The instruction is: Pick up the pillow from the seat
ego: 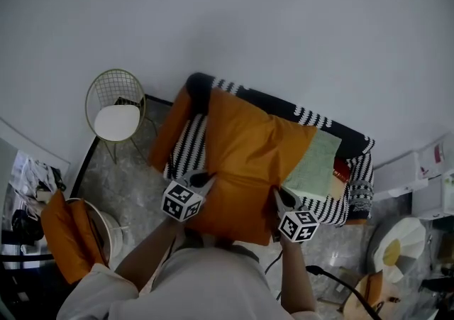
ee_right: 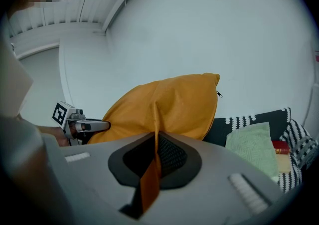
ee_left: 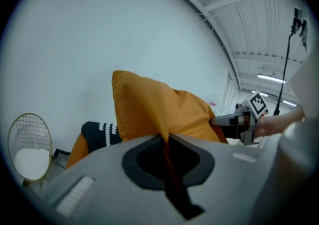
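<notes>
A large orange pillow (ego: 250, 155) hangs lifted above the black-and-white striped seat (ego: 186, 147). My left gripper (ego: 201, 182) is shut on the pillow's near left edge, and my right gripper (ego: 281, 199) is shut on its near right edge. In the left gripper view the orange pillow (ee_left: 159, 112) rises from between the jaws, a fold of fabric pinched in the slot, and the right gripper (ee_left: 234, 119) shows beyond it. From the right gripper view the pillow (ee_right: 169, 107) likewise runs out of the shut jaws, with the left gripper (ee_right: 87, 125) at its far side.
A pale green cushion (ego: 316, 164) and a red item (ego: 340, 169) lie on the seat's right part. A second orange cushion (ego: 169, 129) leans at its left end. A gold wire chair (ego: 117, 114) stands left, an orange-covered chair (ego: 71, 237) nearer. A white wall lies behind.
</notes>
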Motion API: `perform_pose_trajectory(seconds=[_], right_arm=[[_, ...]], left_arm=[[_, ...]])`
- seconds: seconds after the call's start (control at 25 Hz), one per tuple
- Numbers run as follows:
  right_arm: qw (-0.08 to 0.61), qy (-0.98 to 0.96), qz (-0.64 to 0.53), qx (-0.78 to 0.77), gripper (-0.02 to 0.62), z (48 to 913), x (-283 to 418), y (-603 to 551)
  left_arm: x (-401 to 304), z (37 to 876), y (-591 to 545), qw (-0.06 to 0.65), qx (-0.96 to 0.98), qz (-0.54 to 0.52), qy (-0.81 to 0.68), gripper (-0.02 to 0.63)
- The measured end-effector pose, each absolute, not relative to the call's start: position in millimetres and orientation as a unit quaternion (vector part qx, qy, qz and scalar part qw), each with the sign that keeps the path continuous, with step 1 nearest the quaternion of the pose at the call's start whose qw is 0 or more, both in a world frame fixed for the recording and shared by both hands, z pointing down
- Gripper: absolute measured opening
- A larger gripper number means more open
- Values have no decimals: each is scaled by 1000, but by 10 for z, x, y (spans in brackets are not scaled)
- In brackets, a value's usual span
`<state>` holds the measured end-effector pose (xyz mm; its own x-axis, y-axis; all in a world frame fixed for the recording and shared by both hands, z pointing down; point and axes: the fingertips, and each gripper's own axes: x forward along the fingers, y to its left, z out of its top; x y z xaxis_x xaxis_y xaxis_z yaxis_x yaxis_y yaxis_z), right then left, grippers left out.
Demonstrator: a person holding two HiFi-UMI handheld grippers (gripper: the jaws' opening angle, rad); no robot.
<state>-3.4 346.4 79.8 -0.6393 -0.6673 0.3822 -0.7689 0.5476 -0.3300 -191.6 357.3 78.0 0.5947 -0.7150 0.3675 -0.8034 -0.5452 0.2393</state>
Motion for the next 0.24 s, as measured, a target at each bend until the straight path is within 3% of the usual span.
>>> perform_pose_trajectory(seconds=[0.24], right_arm=[[110, -874, 241, 407, 17, 793, 26, 3429]], left_arm=[[-1859, 776, 3539, 197, 871, 109, -436, 9]])
